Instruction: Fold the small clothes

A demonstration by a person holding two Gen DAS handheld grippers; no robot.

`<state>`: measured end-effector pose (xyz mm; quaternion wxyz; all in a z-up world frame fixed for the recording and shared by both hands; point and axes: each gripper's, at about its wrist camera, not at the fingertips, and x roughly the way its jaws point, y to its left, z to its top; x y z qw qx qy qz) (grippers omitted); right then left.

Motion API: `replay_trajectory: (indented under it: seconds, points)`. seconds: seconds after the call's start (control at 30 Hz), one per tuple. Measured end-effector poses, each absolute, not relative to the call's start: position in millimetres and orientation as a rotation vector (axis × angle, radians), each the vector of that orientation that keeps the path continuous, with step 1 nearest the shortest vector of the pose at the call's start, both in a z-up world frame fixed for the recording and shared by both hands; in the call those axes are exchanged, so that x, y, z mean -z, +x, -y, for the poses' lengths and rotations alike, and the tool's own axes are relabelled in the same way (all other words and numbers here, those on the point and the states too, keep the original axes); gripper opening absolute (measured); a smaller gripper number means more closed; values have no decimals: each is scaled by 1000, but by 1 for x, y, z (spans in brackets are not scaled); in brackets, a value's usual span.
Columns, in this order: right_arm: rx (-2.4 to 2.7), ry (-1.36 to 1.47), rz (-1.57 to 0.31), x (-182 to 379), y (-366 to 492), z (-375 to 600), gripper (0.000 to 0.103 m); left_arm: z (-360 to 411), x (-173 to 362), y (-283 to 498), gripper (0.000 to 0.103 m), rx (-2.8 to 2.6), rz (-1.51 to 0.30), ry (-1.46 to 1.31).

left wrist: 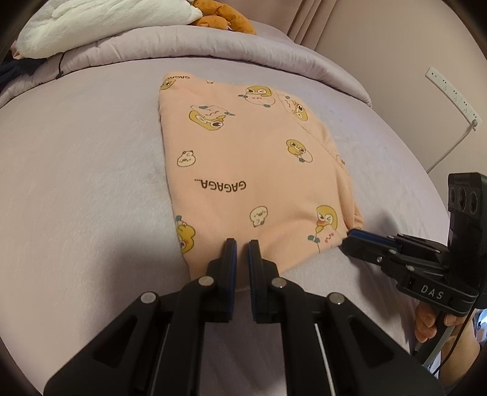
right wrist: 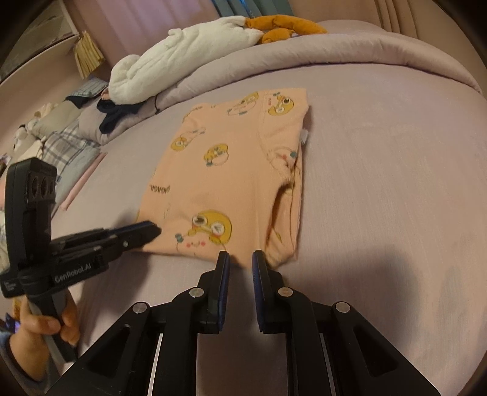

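Observation:
A small peach garment (left wrist: 243, 170) printed with yellow cartoon ducks and "GAGAGA" lies folded into a rectangle on the lilac bed sheet (left wrist: 85, 170); it also shows in the right wrist view (right wrist: 237, 179). My left gripper (left wrist: 242, 246) is at the garment's near edge, jaws slightly apart with nothing between them. My right gripper (right wrist: 240, 259) is at the near edge too, by the right corner, jaws slightly apart and empty. Each gripper shows in the other's view, the right one (left wrist: 350, 239) at the near right corner, the left one (right wrist: 153, 230) at the near left corner.
A rolled lilac duvet (left wrist: 188, 45) runs along the far side, with a white plush (right wrist: 182, 51) and an orange plush (right wrist: 283, 27) on it. Folded clothes and dark fabric (right wrist: 112, 118) lie at the left. A wall power strip (left wrist: 453, 91) is at the right.

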<state>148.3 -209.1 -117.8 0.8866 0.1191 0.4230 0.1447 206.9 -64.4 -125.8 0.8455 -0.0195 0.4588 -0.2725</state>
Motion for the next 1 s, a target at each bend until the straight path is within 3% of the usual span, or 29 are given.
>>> replay_trajectory:
  seconds: [0.23,0.4,0.83,0.93,1.0]
  points:
    - [-303,281,-888,115,144,217,14,61,122,206,8,570,-1002,-61]
    - [-297,324,-874,112,138,229,24,54,118,201,11,570,-1021,-86]
    - [-279,500,-850,114,127,264,50,59,103,186,53,572,-1015,-76]
    - [-288,522,-851,114,127,264,51,54,102,188,58,561,-1013,-98]
    - [-300,544,-855,116,128,265,58,49,104,192,59,563,-1029,-130]
